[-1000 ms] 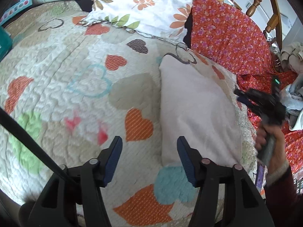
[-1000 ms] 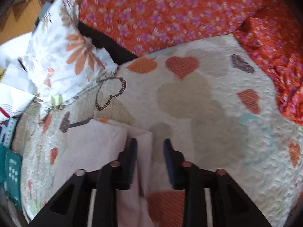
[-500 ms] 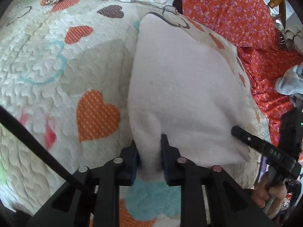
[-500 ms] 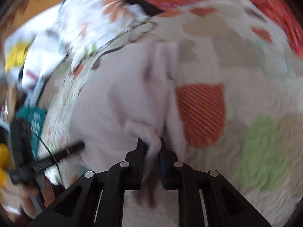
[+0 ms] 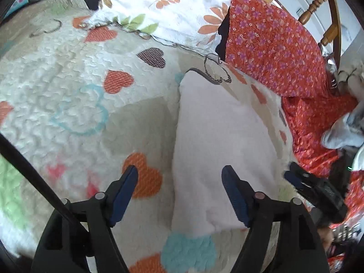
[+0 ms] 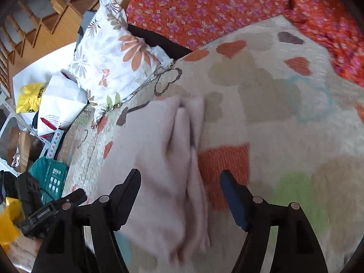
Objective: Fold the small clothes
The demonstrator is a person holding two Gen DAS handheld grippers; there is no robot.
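A small pale pink garment (image 5: 216,141) lies folded flat on the heart-print quilt (image 5: 68,91). It also shows in the right wrist view (image 6: 159,159), with layered folds along its right edge. My left gripper (image 5: 179,191) is open and empty above the garment's near left edge. My right gripper (image 6: 179,193) is open and empty above the garment's near end. The right gripper also shows at the right edge of the left wrist view (image 5: 316,191), and the left gripper at the lower left of the right wrist view (image 6: 52,207).
A floral pillow (image 5: 163,6) and an orange flowered cloth (image 5: 277,50) lie at the far side of the quilt. More clothes (image 5: 341,132) lie at the right. Wooden chair posts (image 5: 327,11) stand behind. Bags and boxes (image 6: 34,118) sit beside the bed.
Both grippers were shut on the garment's near edge half a second ago. Both have let go, opened wide and drawn back. The garment now lies flat.
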